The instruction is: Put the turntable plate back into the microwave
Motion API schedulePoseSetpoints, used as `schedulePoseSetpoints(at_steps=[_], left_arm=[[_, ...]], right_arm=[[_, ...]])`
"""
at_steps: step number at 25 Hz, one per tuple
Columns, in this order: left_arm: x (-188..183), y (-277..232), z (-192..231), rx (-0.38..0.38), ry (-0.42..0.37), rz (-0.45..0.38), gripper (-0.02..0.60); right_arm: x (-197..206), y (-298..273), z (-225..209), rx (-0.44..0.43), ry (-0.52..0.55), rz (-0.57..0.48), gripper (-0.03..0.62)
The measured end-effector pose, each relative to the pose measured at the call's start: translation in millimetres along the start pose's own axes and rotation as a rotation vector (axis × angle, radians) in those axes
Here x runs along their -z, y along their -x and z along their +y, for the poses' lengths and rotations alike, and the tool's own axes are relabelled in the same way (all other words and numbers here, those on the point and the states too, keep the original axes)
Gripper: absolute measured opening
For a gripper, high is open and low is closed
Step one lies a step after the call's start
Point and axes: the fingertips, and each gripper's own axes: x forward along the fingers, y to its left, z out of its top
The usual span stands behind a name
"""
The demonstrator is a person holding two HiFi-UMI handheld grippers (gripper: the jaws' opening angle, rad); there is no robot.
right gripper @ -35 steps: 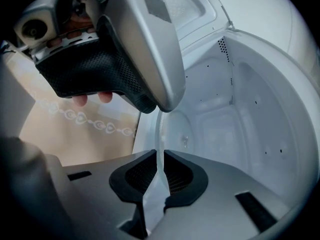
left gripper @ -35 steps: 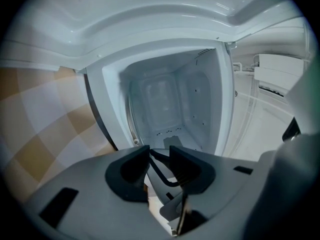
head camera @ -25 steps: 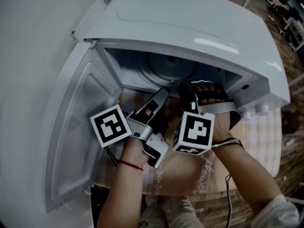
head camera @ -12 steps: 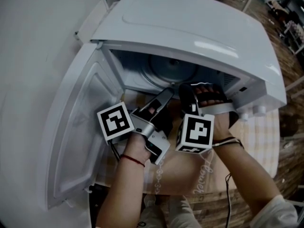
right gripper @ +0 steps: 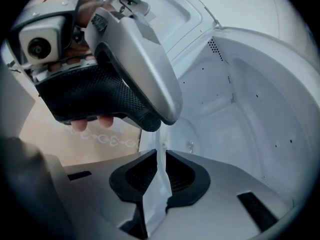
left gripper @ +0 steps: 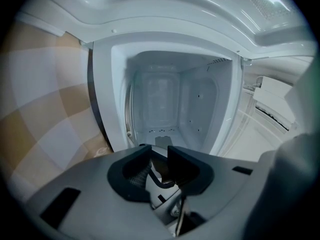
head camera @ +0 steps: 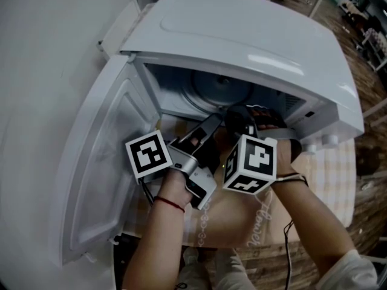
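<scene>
The plate (head camera: 221, 89) is showing as a round disc deep inside the microwave (head camera: 242, 29), in the upper middle of the head view. I cannot tell whether it is lying flat and centred. The right gripper (right gripper: 160, 153) is reaching in from the lower right, its jaws pinching a thin pale edge that I am taking for the plate's near rim. The left gripper (left gripper: 159, 151) is crowding in just beside it. Its jaws have just been closing and are standing slightly apart, with nothing showing between them. The main risk is sitting in that single edge-on pinch. Glass is slick, and if the rim is sliding out before the plate is centred, the plate is dropping hard or settling crooked and rocking. With both grippers sharing the narrow mouth, one is also risking a knock against the other, or against the rim, while backing out.
</scene>
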Motion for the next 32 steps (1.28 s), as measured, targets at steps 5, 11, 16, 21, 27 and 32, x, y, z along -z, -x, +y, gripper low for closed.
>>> schedulePoseSetpoints(at_steps=[5, 11, 16, 21, 27, 32], left_arm=[[0.6, 0.0, 0.4, 0.0, 0.002, 0.004, 0.098], [-3.9, 2.3, 1.4, -0.009, -0.002, -0.012, 0.098], [-4.6, 4.2, 2.2, -0.018, -0.006, -0.014, 0.098], [-7.2, 3.2, 7.4, -0.045, -0.011, -0.025, 0.098], [-10.8, 5.2, 16.0, -0.082, -0.017, -0.038, 0.1], [-14.5, 4.7, 22.5, -0.11, -0.015, -0.053, 0.1]], right_arm=[[-1.4, -0.6, 0.3, -0.037, -0.031, 0.0, 0.058], [-1.0, -0.2, -0.9, -0.073, -0.097, 0.016, 0.08], [5.4, 0.6, -1.4, -0.086, -0.16, 0.087, 0.084], [5.1, 1.9, -5.3, -0.084, -0.187, 0.113, 0.084], [6.4, 1.9, 0.7, -0.088, -0.116, 0.097, 0.078], [7.4, 1.8, 1.4, -0.079, -0.088, 0.098, 0.075]])
